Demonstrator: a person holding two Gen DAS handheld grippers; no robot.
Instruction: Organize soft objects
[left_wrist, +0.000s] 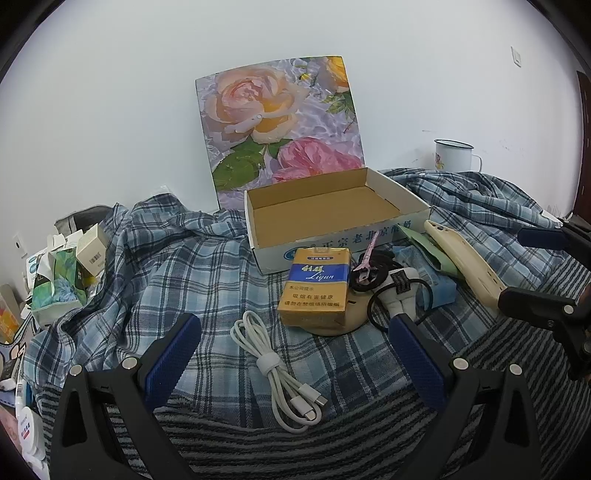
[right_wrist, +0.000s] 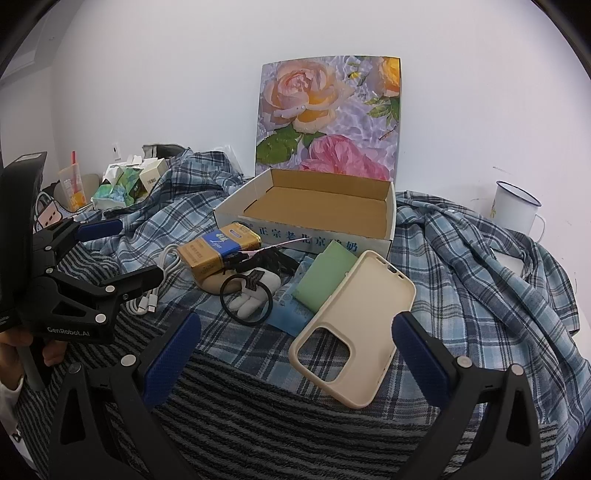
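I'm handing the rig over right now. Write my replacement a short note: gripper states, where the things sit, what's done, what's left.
Left gripper: open, empty, over the white cable.
Right gripper: open, empty, over the cream phone case.
Open cardboard box: empty, floral lid up against the wall.
In front of it on the plaid cloth: cigarette pack, hair tie, pink clip, green pouch.
Done: nothing boxed yet.
Left: probably boxing all of it.

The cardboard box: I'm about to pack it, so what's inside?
The cardboard box looks empty, with only its brown floor showing. Its front wall hides the nearest strip of floor.
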